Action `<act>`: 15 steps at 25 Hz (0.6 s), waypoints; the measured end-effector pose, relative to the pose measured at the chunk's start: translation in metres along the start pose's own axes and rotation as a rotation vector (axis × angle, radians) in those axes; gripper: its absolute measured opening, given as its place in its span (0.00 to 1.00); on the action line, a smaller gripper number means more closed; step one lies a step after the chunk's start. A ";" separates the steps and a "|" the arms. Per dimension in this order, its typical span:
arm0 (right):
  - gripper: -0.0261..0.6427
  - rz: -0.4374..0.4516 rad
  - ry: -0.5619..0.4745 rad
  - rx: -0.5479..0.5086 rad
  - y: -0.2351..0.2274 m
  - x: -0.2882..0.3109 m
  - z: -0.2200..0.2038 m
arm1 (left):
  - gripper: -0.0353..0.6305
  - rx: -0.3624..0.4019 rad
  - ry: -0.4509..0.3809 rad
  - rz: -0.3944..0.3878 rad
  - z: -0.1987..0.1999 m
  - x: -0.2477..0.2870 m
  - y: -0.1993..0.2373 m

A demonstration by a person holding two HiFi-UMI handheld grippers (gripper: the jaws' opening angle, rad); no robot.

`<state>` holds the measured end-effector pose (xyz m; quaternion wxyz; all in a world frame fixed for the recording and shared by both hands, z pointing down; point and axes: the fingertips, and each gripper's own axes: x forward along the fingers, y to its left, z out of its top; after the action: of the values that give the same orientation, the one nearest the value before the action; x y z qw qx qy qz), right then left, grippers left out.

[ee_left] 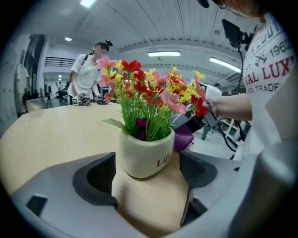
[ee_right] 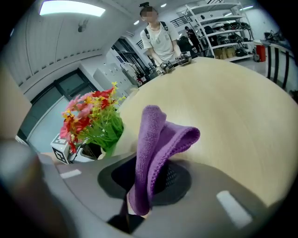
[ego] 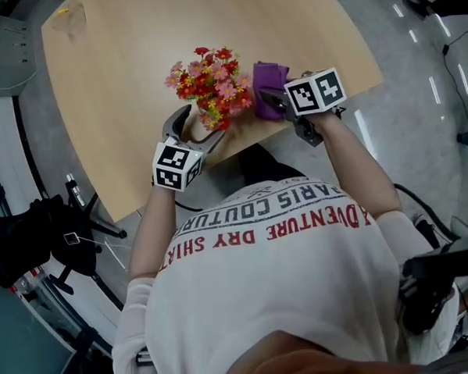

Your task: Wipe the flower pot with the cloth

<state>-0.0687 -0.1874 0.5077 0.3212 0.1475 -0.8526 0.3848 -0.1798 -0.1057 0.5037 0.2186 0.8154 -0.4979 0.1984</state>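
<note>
**Purple cloth is pinched, pot sits loose between the other jaws**

Purple microfibre cloth (ee_right: 158,139) is clamped in my right gripper (ee_right: 149,176). The jaws are closed on its lower end and the rest stands up in a floppy fold. It hangs over the wooden table (ego: 126,63), just beside the flowers (ego: 209,86) and not touching the pot as far as I can tell.

The cream flower pot (ee_left: 146,155) stands near the table's front edge, right between the pads of my left gripper (ee_left: 148,171). Those jaws are spread, and I can see a sliver of gap on both sides, so nothing's squeezed.

I'd call this the set-up step, with no wiping started. My guess for the next move is to close the left jaws gently on the pot so it can't skid or tip. Then I'd bring the cloth in low, under the blooms, and get it flat against the pot wall. The fold's pretty limp, so it probably needs pressing in.
</note>
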 end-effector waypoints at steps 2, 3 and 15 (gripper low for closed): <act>0.13 0.008 -0.012 -0.005 0.002 -0.007 -0.008 | 0.70 -0.059 -0.040 0.073 0.002 0.002 -0.005; 0.13 0.013 -0.016 -0.007 0.002 -0.010 -0.011 | 0.73 -0.089 -0.060 0.109 0.004 0.004 -0.008; 0.13 0.084 -0.011 -0.058 -0.003 -0.027 -0.007 | 0.85 -0.240 -0.159 0.488 0.015 0.032 -0.012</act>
<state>-0.0437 -0.1837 0.4948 0.3043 0.1043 -0.8707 0.3721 -0.1541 -0.1323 0.5065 0.2198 0.6527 -0.7150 0.1202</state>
